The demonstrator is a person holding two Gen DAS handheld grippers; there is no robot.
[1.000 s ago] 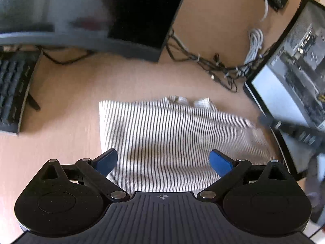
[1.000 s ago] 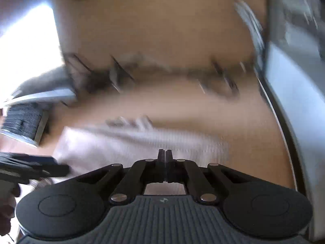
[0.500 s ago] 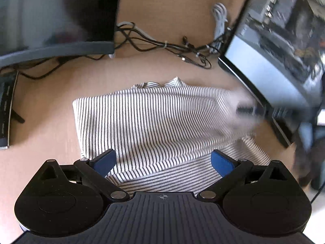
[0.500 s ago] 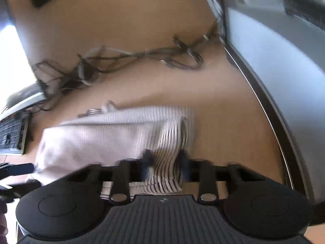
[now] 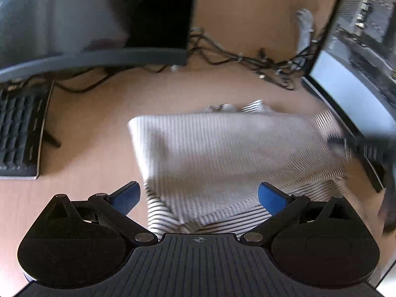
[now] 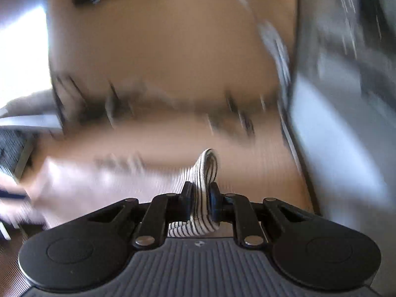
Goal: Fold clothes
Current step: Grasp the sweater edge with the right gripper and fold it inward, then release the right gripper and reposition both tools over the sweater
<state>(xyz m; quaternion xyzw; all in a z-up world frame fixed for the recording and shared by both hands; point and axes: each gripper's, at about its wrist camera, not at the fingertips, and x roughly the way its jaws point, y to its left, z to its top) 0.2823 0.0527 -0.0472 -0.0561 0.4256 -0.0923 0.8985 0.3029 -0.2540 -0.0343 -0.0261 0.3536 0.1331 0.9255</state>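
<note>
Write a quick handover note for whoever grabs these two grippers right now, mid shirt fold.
Right gripper: shut on a bunched edge of the striped shirt.
Left gripper: open, hovering over the shirt's near edge, holding nothing.
Shirt lies on the wooden desk between keyboard and monitor, partly folded.
Left: carry the pinched edge across, release, smooth.

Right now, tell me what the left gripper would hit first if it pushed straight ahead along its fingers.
Most likely the striped garment: it lies on the desk directly ahead of the open left gripper, though depth is hard to judge.
</note>
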